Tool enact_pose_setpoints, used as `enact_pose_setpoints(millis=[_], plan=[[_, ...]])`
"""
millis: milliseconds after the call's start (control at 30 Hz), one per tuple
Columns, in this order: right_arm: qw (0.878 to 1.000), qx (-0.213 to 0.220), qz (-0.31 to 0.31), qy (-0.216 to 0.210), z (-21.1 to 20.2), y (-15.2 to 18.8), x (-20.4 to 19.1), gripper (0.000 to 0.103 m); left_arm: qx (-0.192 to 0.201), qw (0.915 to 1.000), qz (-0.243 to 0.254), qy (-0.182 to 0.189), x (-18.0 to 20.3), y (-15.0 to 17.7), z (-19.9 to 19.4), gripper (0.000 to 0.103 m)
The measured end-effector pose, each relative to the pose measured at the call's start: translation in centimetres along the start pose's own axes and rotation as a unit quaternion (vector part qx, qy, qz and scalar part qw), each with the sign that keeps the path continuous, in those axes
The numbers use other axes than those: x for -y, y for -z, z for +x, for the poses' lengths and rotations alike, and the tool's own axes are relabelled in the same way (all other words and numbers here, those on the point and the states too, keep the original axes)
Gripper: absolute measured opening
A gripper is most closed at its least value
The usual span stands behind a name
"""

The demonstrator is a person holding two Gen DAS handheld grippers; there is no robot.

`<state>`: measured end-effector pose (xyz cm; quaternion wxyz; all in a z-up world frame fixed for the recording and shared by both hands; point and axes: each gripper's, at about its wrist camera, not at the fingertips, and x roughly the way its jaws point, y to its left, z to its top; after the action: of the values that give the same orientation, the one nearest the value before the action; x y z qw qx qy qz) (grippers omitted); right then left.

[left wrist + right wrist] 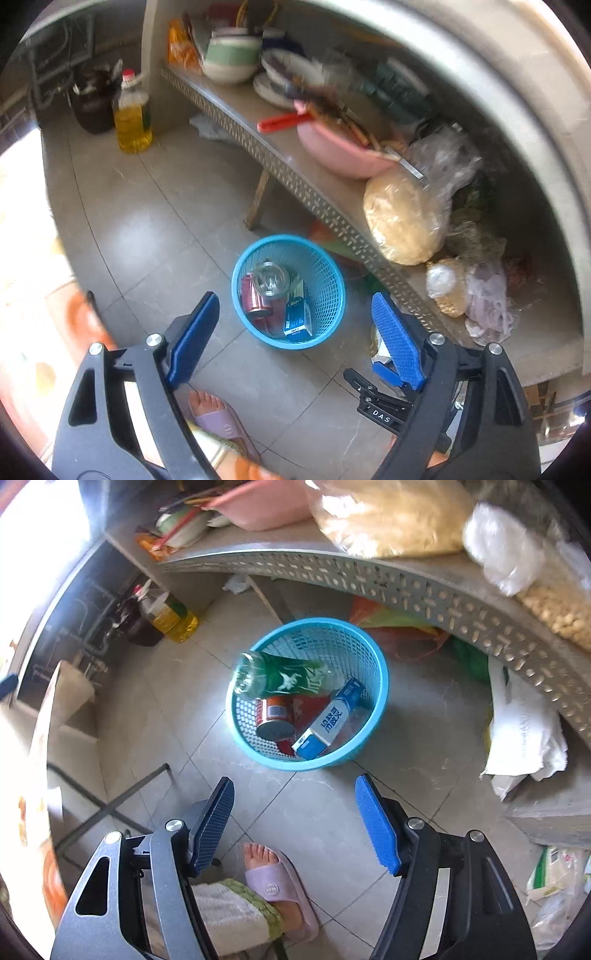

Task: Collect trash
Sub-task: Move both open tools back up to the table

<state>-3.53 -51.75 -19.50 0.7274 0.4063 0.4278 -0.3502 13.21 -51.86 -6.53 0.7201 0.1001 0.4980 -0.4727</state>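
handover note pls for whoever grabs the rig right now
Left tongs: open, empty, above the floor.
Right tongs: open, empty.
Blue basket stands on the tile floor beside the metal shelf.
Done: green bottle lies across the basket's rim; red can and blue-and-white carton are inside.
Left: I can't tell from these views whether more trash remains.

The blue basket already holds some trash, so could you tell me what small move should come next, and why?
Probably lift both open grippers, left and right, away: the green bottle, red can and blue carton already sit in the blue basket.
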Motion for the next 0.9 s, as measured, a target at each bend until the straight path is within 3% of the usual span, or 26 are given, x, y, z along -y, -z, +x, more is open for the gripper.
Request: enact_pose_setpoints(millis=[167,500,900], plan=[[0.999,0.022,-0.030,-0.003,-3.5,1.3,-1.7,0.067,0.050,0.9987,0.002,-0.005,-1.2,2.2,-6.0,0.083],[0.996,0.059,-0.067,-0.027,-8.1,2.5,-6.2,0.071,0.104,0.9930,-0.040,-0.039,-6.4,8.8,-15.0,0.083],[0.987,0.082,-0.119,-0.072,-12.7,4.1,-11.9,0.080,0.146,0.9784,-0.126,-0.074,-12.7,15.2,-21.1,0.085]])
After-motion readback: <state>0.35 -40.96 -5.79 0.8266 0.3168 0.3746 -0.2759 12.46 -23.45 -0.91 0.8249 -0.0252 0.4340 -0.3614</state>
